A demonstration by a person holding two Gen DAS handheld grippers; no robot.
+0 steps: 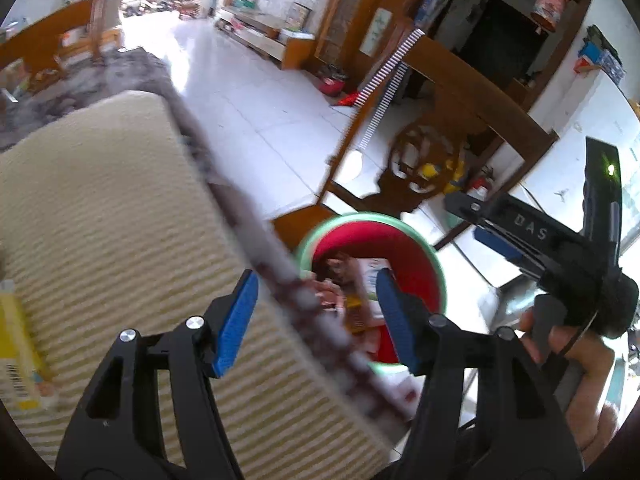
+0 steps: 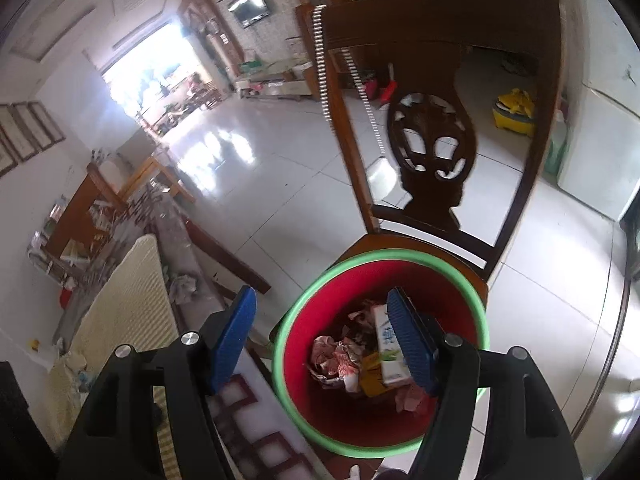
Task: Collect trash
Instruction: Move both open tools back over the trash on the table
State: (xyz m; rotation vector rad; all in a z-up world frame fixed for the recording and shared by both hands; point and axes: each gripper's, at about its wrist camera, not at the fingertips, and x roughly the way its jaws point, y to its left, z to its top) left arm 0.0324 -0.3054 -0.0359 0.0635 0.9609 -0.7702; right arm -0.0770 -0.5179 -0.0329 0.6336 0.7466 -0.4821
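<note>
Jaws apart, both grippers [image 1: 316,320] [image 2: 320,332] hover empty over the red bin [image 2: 440,276]; chair [image 2: 432,148] upper right, striped mat [image 1: 100,208] left.

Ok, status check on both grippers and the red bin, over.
Left gripper open, empty. Right gripper open, empty, above the red green-rimmed plastic bin. Bin on a wooden chair, holding crumpled paper and a carton. Nothing blocking.

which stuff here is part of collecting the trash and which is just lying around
Part of the job:
- red bin with the green rim, on the chair seat
- crumpled paper and carton already in it
- crumpled wad on the table
- both hand-held grippers, left and right, open and empty

Just lying about:
- chair
- striped mat
- yellow box
</note>
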